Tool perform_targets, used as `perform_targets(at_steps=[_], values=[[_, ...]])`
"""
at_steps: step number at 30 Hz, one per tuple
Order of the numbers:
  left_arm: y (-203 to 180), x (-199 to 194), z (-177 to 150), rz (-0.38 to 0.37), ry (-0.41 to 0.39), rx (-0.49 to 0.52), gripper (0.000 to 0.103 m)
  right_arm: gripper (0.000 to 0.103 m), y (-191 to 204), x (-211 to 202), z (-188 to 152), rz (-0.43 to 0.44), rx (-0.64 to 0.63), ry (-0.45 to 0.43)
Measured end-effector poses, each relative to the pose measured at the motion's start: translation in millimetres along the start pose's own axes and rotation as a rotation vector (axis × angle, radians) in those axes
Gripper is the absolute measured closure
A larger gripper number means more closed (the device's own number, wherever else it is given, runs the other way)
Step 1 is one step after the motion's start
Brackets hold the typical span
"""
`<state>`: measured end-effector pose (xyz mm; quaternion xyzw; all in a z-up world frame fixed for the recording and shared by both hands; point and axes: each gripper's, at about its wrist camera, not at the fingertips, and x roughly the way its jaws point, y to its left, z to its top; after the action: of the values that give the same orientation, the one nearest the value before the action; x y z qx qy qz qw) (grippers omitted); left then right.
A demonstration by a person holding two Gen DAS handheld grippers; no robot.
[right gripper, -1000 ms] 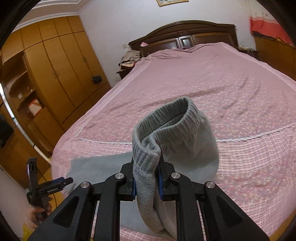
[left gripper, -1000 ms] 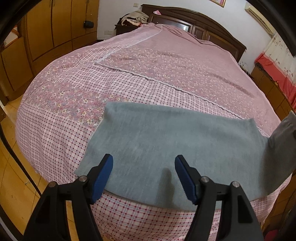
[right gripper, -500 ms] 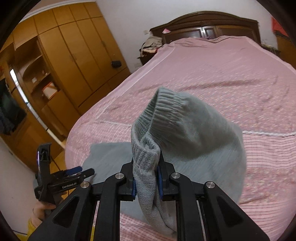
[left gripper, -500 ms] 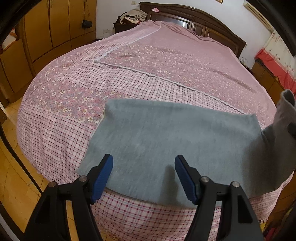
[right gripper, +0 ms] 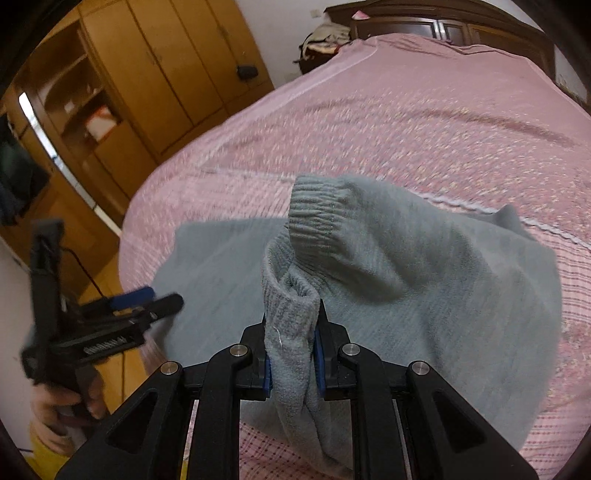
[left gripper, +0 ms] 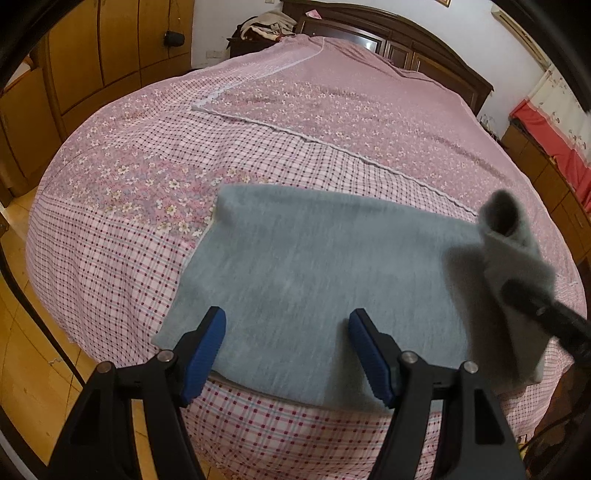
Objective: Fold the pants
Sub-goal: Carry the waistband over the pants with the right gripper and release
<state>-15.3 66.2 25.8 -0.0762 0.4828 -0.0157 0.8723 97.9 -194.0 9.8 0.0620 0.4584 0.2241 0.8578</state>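
Note:
Grey fleece pants [left gripper: 314,280] lie flat across the near end of the bed. My left gripper [left gripper: 286,354] is open and empty, hovering just above their near edge. My right gripper [right gripper: 292,354] is shut on the ribbed waistband end [right gripper: 317,221] and holds it lifted, the cloth arching over the flat part. In the left wrist view that raised end [left gripper: 509,251] hangs at the right. The left gripper also shows in the right wrist view [right gripper: 140,306], at the left beside the pants.
The bed [left gripper: 332,110] has a pink floral and checked cover and a dark wooden headboard [left gripper: 388,33]. Wooden wardrobes [right gripper: 155,74] stand along the left. Wooden floor [left gripper: 29,369] lies below the bed's near edge. A low cabinet with red cloth [left gripper: 554,147] is at the right.
My right gripper has carried the waistband end leftward over the flat part of the pants, closer to the left gripper. The left gripper has stayed open over the near edge.

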Motion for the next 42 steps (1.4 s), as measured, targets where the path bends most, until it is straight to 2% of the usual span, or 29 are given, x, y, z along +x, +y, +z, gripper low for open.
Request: perform_targets(at_steps=[2,4,5,6,8,12,15,18,21,27,31,37,39,42], values=[[1.3,-0.1,0.0,0.000,0.002,-0.006,0.030,0.081,2.4,9.6,-3.6,-0.021,-0.029,0.030],[2.2,-0.3,-0.6,-0.004,0.004,-0.012,0.030,0.076,2.3,14.3,-7.2,-0.024,-0.025,0.042],[2.1,-0.2,-0.8,-0.004,0.005,-0.012,0.030,0.069,1.9,15.2,-9.1,-0.012,-0.017,0.046],[1.7,-0.2,-1.0,-0.003,0.005,-0.011,0.030,0.057,0.9,13.2,-9.8,0.004,-0.010,0.047],[0.6,-0.9,-1.2,-0.001,0.007,-0.010,0.030,0.042,0.4,9.3,-9.3,0.022,0.013,0.073],[-2.4,-4.8,-2.2,-0.008,0.007,-0.007,0.030,0.042,-0.5,-10.5,-16.1,0.086,0.016,0.104],[-5.6,-9.2,-3.2,-0.005,-0.004,-0.013,0.030,0.042,-8.7,-34.8,-24.0,0.057,0.022,0.064],[-11.7,-12.1,-3.8,-0.031,-0.001,-0.015,0.030,0.042,-23.2,-55.9,-32.9,-0.045,0.024,0.032],[-22.7,-15.5,-3.8,-0.078,0.002,-0.006,0.030,0.042,-43.1,-71.6,-45.5,-0.189,0.039,0.011],[-59.1,-25.0,-4.7,-0.158,-0.013,0.051,0.030,0.042,-96.0,-94.9,-68.6,-0.256,0.205,-0.005],[-83.4,-24.5,-5.2,-0.223,-0.006,0.078,0.030,0.042,-113.1,-96.3,-76.1,-0.253,0.261,-0.015],[-119.4,-9.5,-9.3,-0.282,0.047,0.106,0.030,0.043,-118.9,-82.2,-89.5,-0.241,0.261,-0.017],[-131.0,-1.7,-10.7,-0.291,0.064,0.123,0.030,0.043,-118.9,-72.0,-90.7,-0.229,0.263,0.001],[-140.6,10.7,-13.2,-0.267,0.079,0.132,0.030,0.042,-125.5,-65.1,-93.4,-0.211,0.283,0.006]])
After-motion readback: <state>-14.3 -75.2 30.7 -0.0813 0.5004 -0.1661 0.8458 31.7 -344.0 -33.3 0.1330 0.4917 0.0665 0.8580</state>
